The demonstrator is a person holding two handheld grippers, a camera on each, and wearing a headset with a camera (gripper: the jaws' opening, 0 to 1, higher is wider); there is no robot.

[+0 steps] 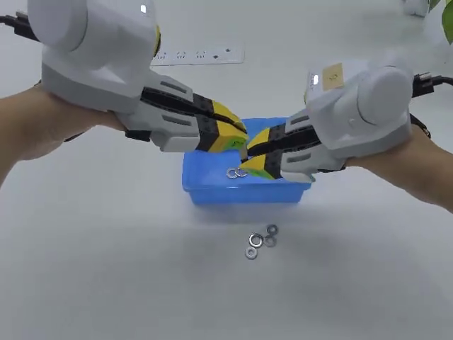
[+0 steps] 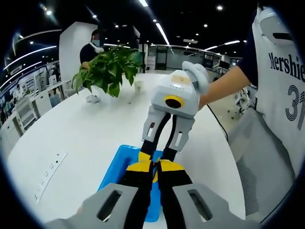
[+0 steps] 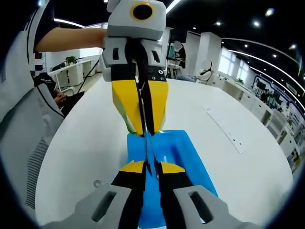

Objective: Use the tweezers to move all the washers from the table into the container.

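Washers, flat steel rings, lie on the white desk by the blue plastic container: probably light and slippery, best pinched across the rim. Left gripper and right gripper fingers clamp slim metal tweezers.

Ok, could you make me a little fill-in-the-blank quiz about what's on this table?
The container is ___ in colour. Inside it lie ___ washers. ___ loose washers lie on the table in front of it.
Missing words: blue, two, four.
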